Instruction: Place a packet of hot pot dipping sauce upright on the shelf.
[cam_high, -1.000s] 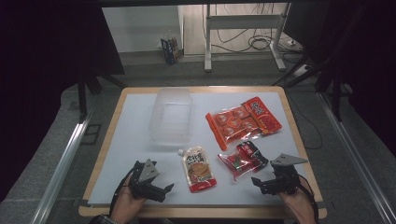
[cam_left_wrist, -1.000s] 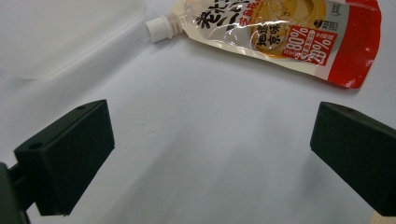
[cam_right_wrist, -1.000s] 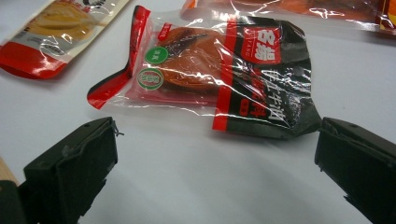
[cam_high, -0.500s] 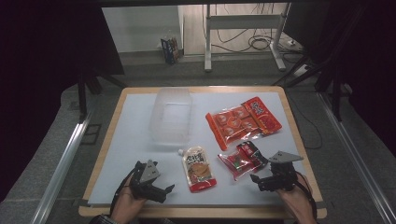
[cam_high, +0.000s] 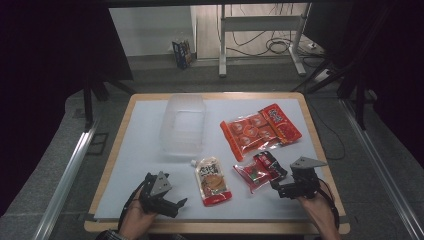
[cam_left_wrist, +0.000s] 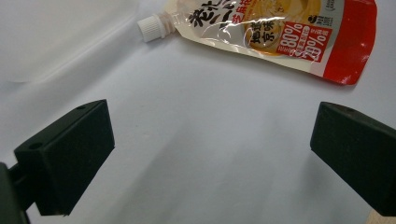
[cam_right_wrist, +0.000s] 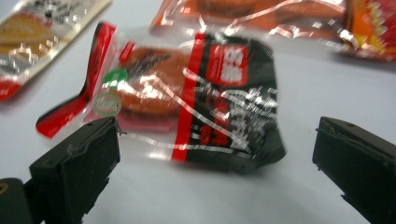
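Note:
A small red and black snack packet (cam_high: 260, 170) (cam_right_wrist: 201, 98) lies on the white table, right of the middle. My right gripper (cam_high: 276, 187) (cam_right_wrist: 215, 154) is open just behind it, and the packet lies ahead of its spread jaws. A cream and red spout pouch (cam_high: 214, 181) (cam_left_wrist: 275, 28) with a white cap (cam_left_wrist: 152, 27) lies at the front centre. My left gripper (cam_high: 179, 202) (cam_left_wrist: 212, 140) stands open over bare table to the left of the pouch, holding nothing.
A clear plastic container (cam_high: 184, 124) stands at the back centre. A large orange-red multi-pack (cam_high: 260, 129) (cam_right_wrist: 280, 18) lies at the back right. The table's wooden rim (cam_high: 225, 227) runs close under both hands.
My right gripper has crept slightly forward and left toward the red and black packet. The left gripper and all packets have stayed put.

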